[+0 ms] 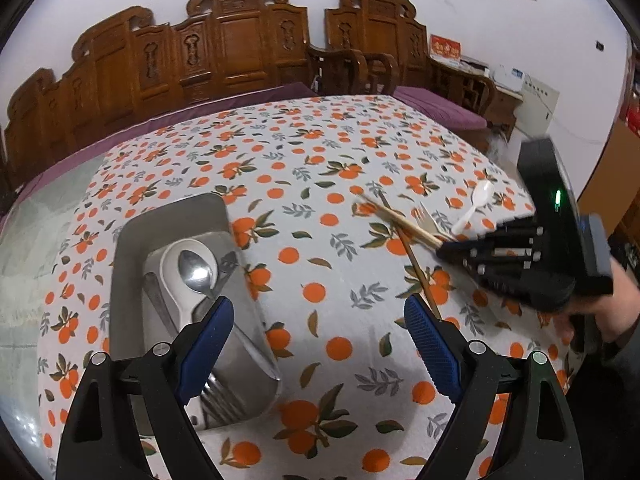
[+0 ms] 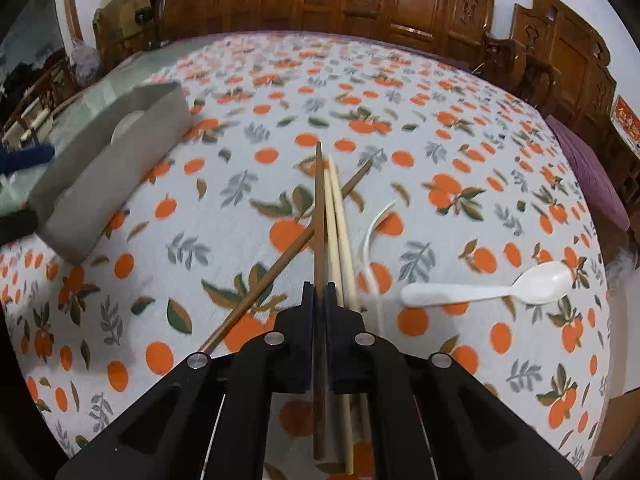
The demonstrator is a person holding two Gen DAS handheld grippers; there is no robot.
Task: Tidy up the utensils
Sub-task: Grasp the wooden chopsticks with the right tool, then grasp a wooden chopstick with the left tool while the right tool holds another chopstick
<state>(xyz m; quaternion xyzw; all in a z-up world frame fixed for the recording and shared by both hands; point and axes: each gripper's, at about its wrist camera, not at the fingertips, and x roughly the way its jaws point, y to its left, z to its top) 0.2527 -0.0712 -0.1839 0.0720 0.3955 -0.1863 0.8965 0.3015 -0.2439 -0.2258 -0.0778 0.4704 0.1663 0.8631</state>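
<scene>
In left view only: spoons (image 1: 192,272) inside tray (image 1: 128,248).

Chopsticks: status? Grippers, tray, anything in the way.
Right gripper shut on dark chopstick. Left gripper open, empty, by tray. Pale chopsticks alongside, second dark chopstick crossing beneath; white spoon clear.
</scene>
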